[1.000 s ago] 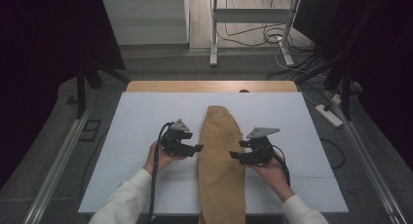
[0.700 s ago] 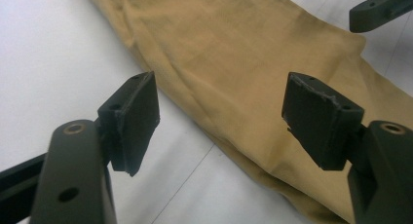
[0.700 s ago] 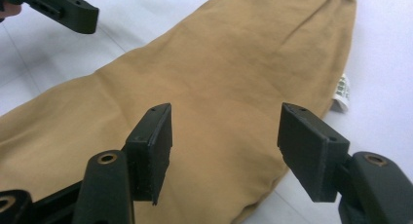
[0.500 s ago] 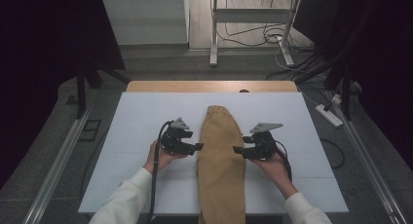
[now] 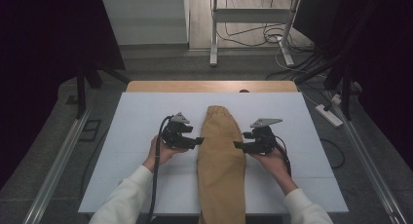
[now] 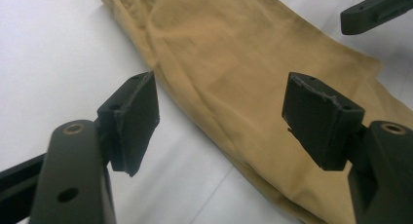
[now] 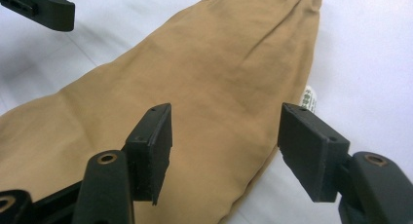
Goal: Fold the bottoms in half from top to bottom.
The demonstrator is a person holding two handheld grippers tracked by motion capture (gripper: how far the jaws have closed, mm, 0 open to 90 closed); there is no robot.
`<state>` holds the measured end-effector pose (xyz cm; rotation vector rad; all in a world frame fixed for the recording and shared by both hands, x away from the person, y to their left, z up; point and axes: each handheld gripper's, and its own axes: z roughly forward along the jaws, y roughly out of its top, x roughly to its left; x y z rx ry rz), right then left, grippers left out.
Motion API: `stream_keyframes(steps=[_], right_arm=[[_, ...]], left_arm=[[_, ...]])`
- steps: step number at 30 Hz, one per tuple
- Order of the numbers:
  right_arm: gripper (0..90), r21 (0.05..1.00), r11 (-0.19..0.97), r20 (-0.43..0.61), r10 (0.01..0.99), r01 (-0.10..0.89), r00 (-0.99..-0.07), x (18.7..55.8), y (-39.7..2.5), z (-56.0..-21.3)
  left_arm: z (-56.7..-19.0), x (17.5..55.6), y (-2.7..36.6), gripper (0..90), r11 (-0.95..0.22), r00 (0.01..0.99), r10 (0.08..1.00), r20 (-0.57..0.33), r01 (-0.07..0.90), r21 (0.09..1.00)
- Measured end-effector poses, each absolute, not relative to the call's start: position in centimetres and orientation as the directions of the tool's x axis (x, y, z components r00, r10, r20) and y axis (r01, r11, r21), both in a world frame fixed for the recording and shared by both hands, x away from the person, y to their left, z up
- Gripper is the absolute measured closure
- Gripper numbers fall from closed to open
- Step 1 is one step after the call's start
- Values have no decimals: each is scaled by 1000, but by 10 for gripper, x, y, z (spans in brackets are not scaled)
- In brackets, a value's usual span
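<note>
- The tan folded garment (image 5: 221,165) lay lengthwise in the middle of the white surface (image 5: 126,121).
- The left gripper (image 5: 196,142) and the right gripper (image 5: 238,145) flanked it, fingers wide, holding nothing.

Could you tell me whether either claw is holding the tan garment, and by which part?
Nothing is held: the left claw and right claw are open at the tan garment's edges.

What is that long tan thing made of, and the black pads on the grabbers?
The tan garment looks like woven cotton cloth, matte: it shows soft wrinkles, folds and a stitched seam. The pads on the left gripper look like dark foam or rubber, dull, with ragged, crumbly edges. The right gripper has smoother pads, perhaps hard plastic or rubber; I can't tell which.
</note>
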<state>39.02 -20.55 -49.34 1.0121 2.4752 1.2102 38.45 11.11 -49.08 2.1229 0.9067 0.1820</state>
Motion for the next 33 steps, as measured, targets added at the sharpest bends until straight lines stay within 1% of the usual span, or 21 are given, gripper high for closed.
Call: stream_keyframes(steps=[11,14,23,27,33], right_arm=[[378,755,413,124,672,509,-730,412,-201,-493],[378,761,409,121,673,504,-729,417,-201,-492],[378,748,397,136,693,532,-708,431,-204,-494],[378,752,385,142,697,534,-702,435,-204,-496],[378,742,384,147,707,550,-692,443,-204,-498]], left_arm=[[-491,409,107,291,-395,709,679,-192,573,718],[-493,412,104,291,-401,706,682,-189,577,712],[-499,425,97,289,-406,697,694,-180,586,701],[-502,433,96,289,-410,693,701,-171,587,699],[-509,444,98,288,-396,674,717,-180,605,690]])
